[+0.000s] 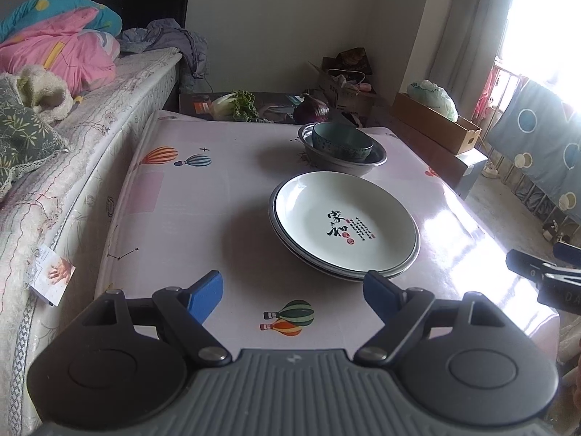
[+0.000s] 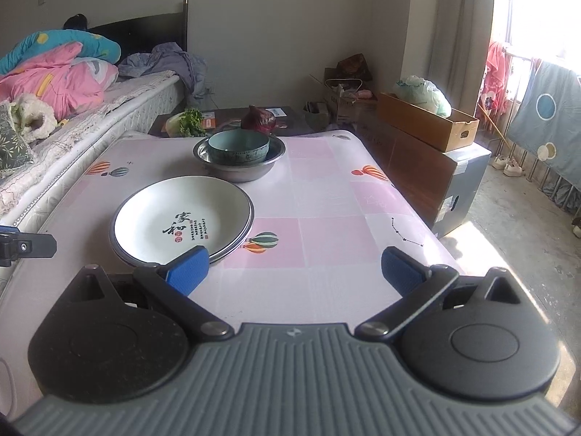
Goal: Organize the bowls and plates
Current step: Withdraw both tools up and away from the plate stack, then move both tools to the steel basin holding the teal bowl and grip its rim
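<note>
Above the table's near edge, both tongs hung released, nothing between their blue pads.
Left gripper (image 1: 292, 296) and right gripper (image 2: 296, 267) flanked the plate (image 1: 345, 223); beyond the plate, a bowl (image 1: 343, 140) nested in a basin (image 1: 341, 165). Plate likely stiff, slick, breakable: pinch its rim. Brush-written characters, too small to read surely.

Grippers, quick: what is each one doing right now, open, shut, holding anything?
Left gripper: open, holding nothing, just short of the white plate.
Right gripper: open, holding nothing, over the table.
</note>
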